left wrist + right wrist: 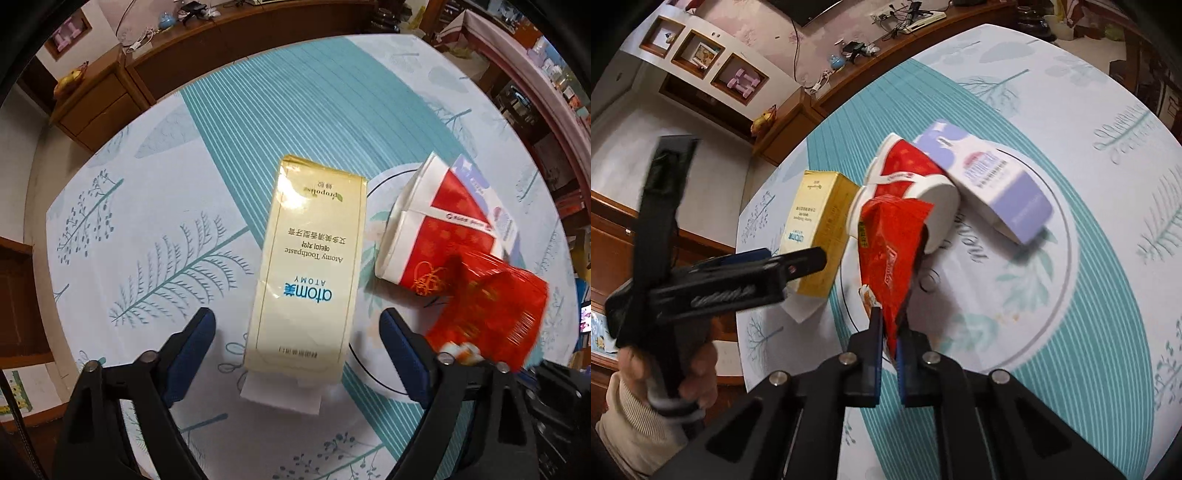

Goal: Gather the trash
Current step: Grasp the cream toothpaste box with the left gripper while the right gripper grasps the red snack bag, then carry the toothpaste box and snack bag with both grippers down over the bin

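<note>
A yellow toothpaste box (306,266) lies flat on the tablecloth, and my left gripper (297,314) stands open over its near end, one finger on each side, pads clear of it. From the right wrist view, that left gripper (757,273) hovers by the same yellow box (820,229). My right gripper (890,321) is shut on a crinkled red wrapper (890,240), which hangs above the table. The red wrapper (491,310) shows blurred at the right. A red-and-white paper cup (916,184) lies on its side next to a purple-and-white carton (990,181).
The table (147,229) is round, with a teal leaf-print cloth. A white paper slip (280,398) sticks out under the yellow box. Wooden cabinets (96,103) and a long shelf stand beyond the far edge. A hand (698,365) holds the left gripper's handle.
</note>
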A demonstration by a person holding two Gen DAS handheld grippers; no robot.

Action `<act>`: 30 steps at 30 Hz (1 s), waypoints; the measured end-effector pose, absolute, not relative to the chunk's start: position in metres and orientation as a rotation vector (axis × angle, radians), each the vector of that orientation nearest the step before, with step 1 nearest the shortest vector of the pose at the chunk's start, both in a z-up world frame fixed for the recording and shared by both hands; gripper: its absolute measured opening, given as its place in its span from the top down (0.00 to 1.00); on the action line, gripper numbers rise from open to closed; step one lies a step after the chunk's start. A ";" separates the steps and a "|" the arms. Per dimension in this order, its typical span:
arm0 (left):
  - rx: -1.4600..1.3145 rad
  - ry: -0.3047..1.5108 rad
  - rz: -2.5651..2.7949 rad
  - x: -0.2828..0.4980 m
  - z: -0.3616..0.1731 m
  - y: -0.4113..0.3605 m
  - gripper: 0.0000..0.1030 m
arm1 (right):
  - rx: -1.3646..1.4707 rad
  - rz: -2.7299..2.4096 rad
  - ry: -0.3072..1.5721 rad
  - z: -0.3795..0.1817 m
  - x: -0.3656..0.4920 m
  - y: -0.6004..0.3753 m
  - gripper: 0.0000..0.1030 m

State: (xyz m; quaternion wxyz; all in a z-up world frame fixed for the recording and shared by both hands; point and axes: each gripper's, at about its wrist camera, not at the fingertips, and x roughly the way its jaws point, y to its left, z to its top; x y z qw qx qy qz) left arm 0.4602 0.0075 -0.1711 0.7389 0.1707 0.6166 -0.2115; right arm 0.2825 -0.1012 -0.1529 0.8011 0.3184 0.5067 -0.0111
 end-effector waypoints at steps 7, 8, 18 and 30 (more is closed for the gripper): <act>0.390 1.363 -0.446 0.447 -0.176 0.015 0.48 | 0.678 -0.008 1.083 -0.149 0.273 -0.100 0.97; 0.392 1.360 -0.444 0.442 -0.175 0.019 0.48 | 0.675 -0.004 1.081 -0.147 0.272 -0.099 0.97; 0.313 1.347 -0.434 0.370 -0.137 0.054 0.48 | 0.644 0.074 1.076 -0.128 0.236 -0.080 0.99; 0.153 1.271 -0.388 0.230 -0.071 0.057 0.48 | 0.546 0.202 1.026 -0.076 0.125 -0.089 1.00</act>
